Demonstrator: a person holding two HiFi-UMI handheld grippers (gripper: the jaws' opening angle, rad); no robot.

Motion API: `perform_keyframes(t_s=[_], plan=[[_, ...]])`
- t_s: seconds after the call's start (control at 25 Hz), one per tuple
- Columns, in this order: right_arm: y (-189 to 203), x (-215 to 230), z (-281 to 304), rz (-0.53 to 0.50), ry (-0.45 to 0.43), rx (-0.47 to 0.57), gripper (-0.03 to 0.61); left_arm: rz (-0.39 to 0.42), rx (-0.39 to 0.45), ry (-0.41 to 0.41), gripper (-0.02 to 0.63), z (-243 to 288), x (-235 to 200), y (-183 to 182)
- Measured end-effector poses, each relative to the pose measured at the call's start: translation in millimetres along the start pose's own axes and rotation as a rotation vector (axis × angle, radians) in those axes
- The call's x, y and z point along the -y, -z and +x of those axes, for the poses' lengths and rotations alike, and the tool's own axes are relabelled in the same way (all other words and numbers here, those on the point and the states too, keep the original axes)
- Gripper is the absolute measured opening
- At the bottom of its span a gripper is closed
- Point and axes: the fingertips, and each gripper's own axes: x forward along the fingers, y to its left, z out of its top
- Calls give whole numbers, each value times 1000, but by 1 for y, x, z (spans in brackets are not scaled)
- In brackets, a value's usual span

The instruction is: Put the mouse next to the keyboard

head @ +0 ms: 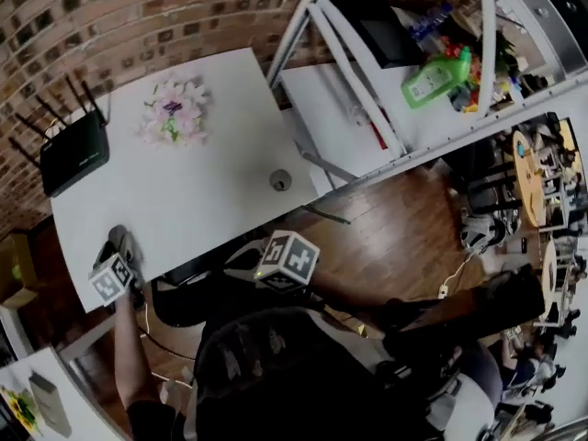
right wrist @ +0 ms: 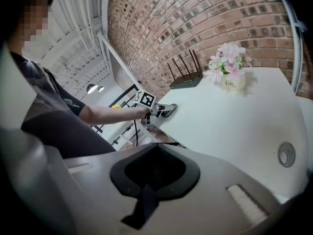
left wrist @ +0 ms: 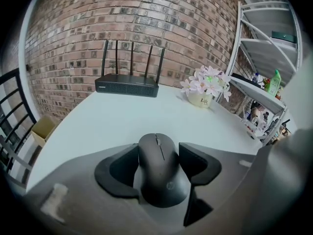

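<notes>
Mouse (left wrist: 161, 176) pinched between the jaws of the left hand-held gripper (left wrist: 157, 156); right hand-held gripper (right wrist: 155, 169) closed, empty.

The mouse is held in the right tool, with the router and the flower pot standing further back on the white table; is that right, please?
Not quite: the mouse is held in the left tool, as the left gripper view shows; the right tool is shut on nothing. The router and the flower pot do stand further back on the white table.
</notes>
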Motion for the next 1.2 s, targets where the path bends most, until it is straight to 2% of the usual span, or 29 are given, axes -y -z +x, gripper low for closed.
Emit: perform_keyframes(t_s=[0.16, 0.4, 0.72, 0.92, 1.0, 1.12, 1.2], plan=[[-2, -10, -9, 34, -15, 33, 5, 42, -3, -3, 264, -8, -6, 0], [-13, -14, -24, 51, 11, 125, 5, 81, -3, -11, 264, 0, -18, -22], [-13, -13, -44, 112, 77, 200, 5, 8, 41, 27, 270, 2, -27, -24], [-28, -22, -62, 78, 85, 264, 5, 2, 82, 30, 273, -7, -25, -35], [-31, -21, -72, 110, 83, 316, 5, -24, 106, 37, 273, -15, -19, -46], [-34, -20, -86, 209, 47, 412, 5, -47, 146, 39, 273, -33, -18, -61], [-36, -23, -92, 256, 6, 472, 5, -36, 214, 31, 273, -49, -23, -72]])
